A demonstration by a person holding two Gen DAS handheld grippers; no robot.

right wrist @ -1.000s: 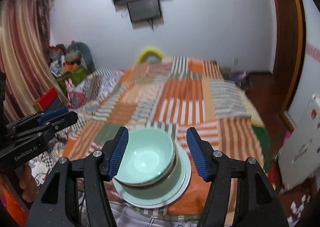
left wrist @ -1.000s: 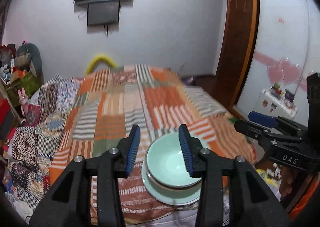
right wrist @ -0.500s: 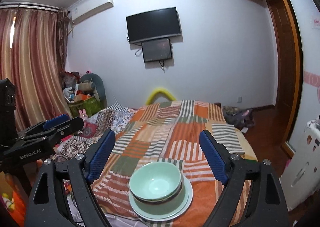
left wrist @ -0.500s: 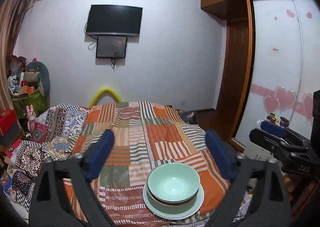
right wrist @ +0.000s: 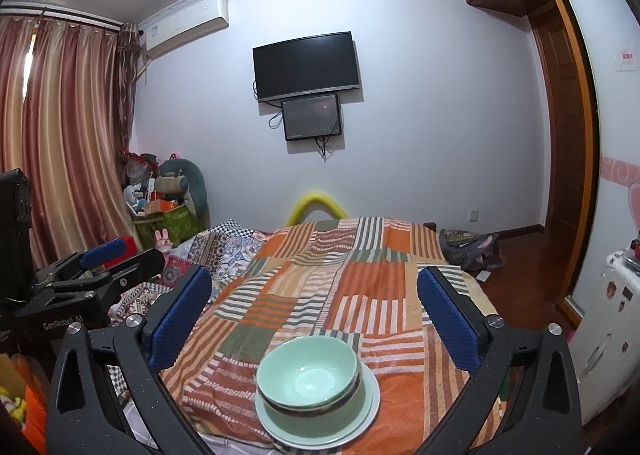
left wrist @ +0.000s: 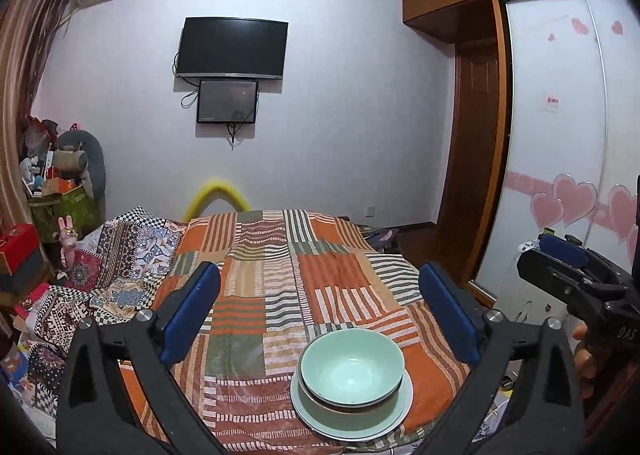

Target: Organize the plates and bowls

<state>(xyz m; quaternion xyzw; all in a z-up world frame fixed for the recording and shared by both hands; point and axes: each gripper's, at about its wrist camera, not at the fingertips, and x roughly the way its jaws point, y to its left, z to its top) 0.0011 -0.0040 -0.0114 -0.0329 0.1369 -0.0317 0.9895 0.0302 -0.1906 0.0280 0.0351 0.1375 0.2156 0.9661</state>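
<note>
Room: bedroom with a wall television; a striped patchwork bedspread serves as the work surface.
Stack: pale green bowls nested, apparently two, on a matching plate, near the bed's front edge; likely stacked to save space and carry as one.
Left gripper: jaws spread wide, holding nothing; the stack sits below and slightly right of centre, well apart.
Right gripper: released, empty, raised above the bowls, which lie low between its fingers.
Progress: stacking looks finished.

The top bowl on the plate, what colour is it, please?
Pale mint green; the bowl shows best in the right wrist view.
</note>
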